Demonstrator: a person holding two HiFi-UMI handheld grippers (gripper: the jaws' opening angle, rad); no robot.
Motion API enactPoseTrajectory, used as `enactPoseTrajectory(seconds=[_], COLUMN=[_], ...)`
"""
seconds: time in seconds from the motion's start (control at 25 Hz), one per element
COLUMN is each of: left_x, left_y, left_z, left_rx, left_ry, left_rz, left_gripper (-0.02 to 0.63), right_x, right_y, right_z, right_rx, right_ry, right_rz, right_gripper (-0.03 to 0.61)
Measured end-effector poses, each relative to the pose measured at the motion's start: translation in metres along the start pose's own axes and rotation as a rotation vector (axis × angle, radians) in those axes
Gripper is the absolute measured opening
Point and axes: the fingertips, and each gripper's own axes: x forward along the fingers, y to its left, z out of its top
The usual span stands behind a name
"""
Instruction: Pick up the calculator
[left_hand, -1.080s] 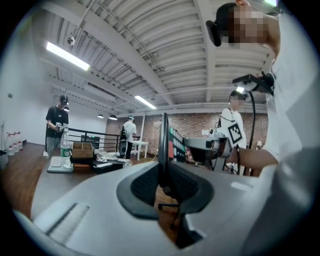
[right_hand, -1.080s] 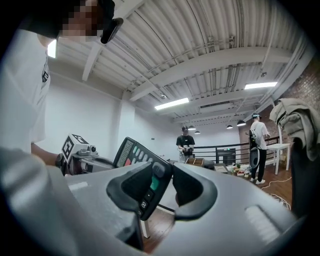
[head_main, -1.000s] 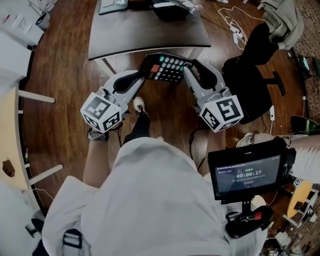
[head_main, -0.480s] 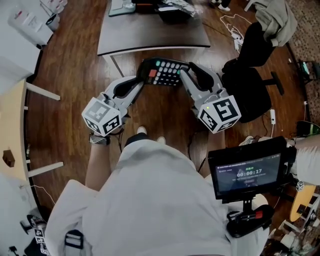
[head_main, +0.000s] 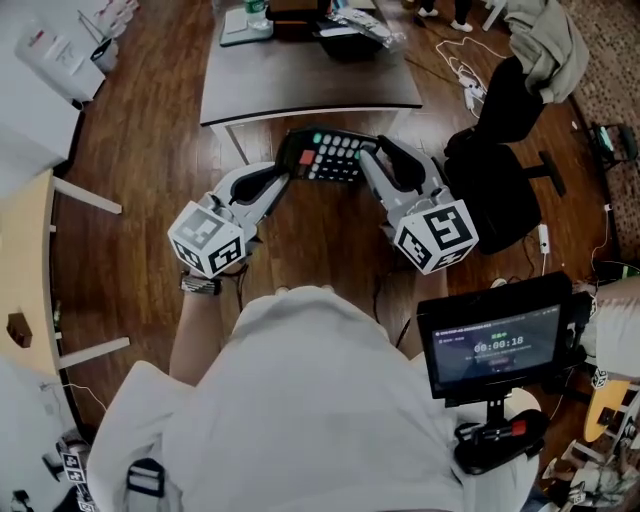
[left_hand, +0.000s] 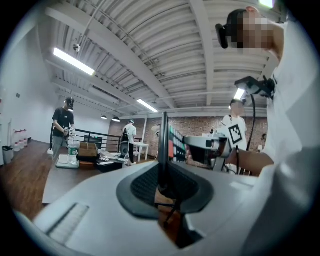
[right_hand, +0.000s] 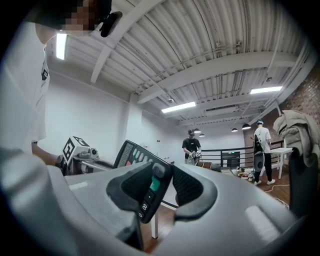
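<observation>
A black calculator (head_main: 335, 156) with white, green and red keys hangs in the air just in front of the dark table's near edge (head_main: 310, 104). My left gripper (head_main: 288, 166) is shut on its left end and my right gripper (head_main: 372, 158) on its right end. The left gripper view has the calculator (left_hand: 171, 144) edge-on, upright between the dark pads of the left gripper (left_hand: 165, 187). In the right gripper view the calculator (right_hand: 131, 154) slants up to the left from the right gripper (right_hand: 160, 186), whose pads press on its keyed face and back.
A black office chair (head_main: 497, 150) stands right of the table, with cables on the wooden floor behind it. Boxes and a bottle (head_main: 258, 12) sit at the table's far side. A small screen (head_main: 495, 345) hangs at my right hip. Other people (right_hand: 192, 147) stand far off.
Both grippers have carried the calculator together up and toward the table's edge. Their hold on it looks the same. My feet have left the head view.
</observation>
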Motion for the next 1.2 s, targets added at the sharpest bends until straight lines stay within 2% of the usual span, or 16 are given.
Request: enactPoseTrajectory(seconds=[0.6, 1.2], left_x=[0.005, -0.002], left_y=[0.024, 0.036], left_z=[0.023, 0.014], left_rx=[0.05, 0.026], left_ry=[-0.029, -0.016], left_rz=[-0.021, -0.009], left_gripper=[0.055, 0.055], right_x=[0.022, 0.036], right_y=[-0.006, 0.0], right_z=[0.021, 0.016], right_rx=[-0.038, -0.035], right_ry=[-0.033, -0.016], right_rz=[-0.027, -0.016], right_gripper=[0.13, 0.118])
